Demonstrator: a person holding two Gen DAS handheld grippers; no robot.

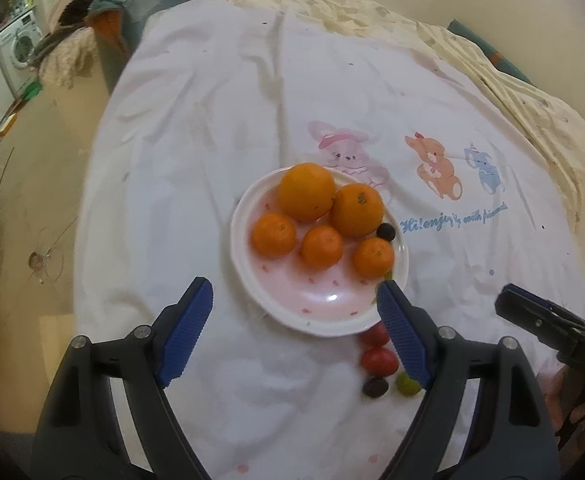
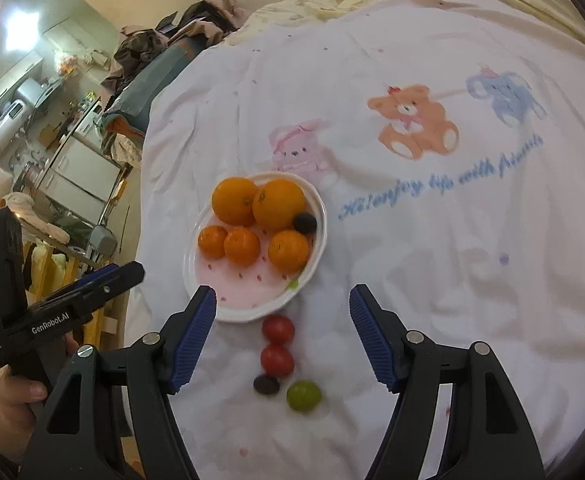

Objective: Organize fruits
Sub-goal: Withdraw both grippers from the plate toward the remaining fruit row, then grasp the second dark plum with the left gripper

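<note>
A white plate with a pink centre (image 1: 324, 304) (image 2: 248, 292) lies on the white sheet and holds several oranges (image 1: 306, 191) (image 2: 278, 204) and a dark grape (image 1: 385, 233) (image 2: 305, 222). Just off its near rim lie two red tomatoes (image 2: 277, 329) (image 1: 379, 361), a dark grape (image 2: 266, 385) (image 1: 375, 387) and a green grape (image 2: 303, 396) (image 1: 407, 385). My left gripper (image 1: 294, 312) is open and empty over the plate's near edge. My right gripper (image 2: 282, 322) is open and empty, with the loose fruits between its fingers.
The white sheet with cartoon bears and blue writing (image 1: 452, 220) (image 2: 432, 192) covers a bed. A yellowish blanket (image 1: 492, 64) lies at the far side. The floor, a washing machine (image 1: 18, 46) and kitchen clutter (image 2: 52, 120) lie to the left.
</note>
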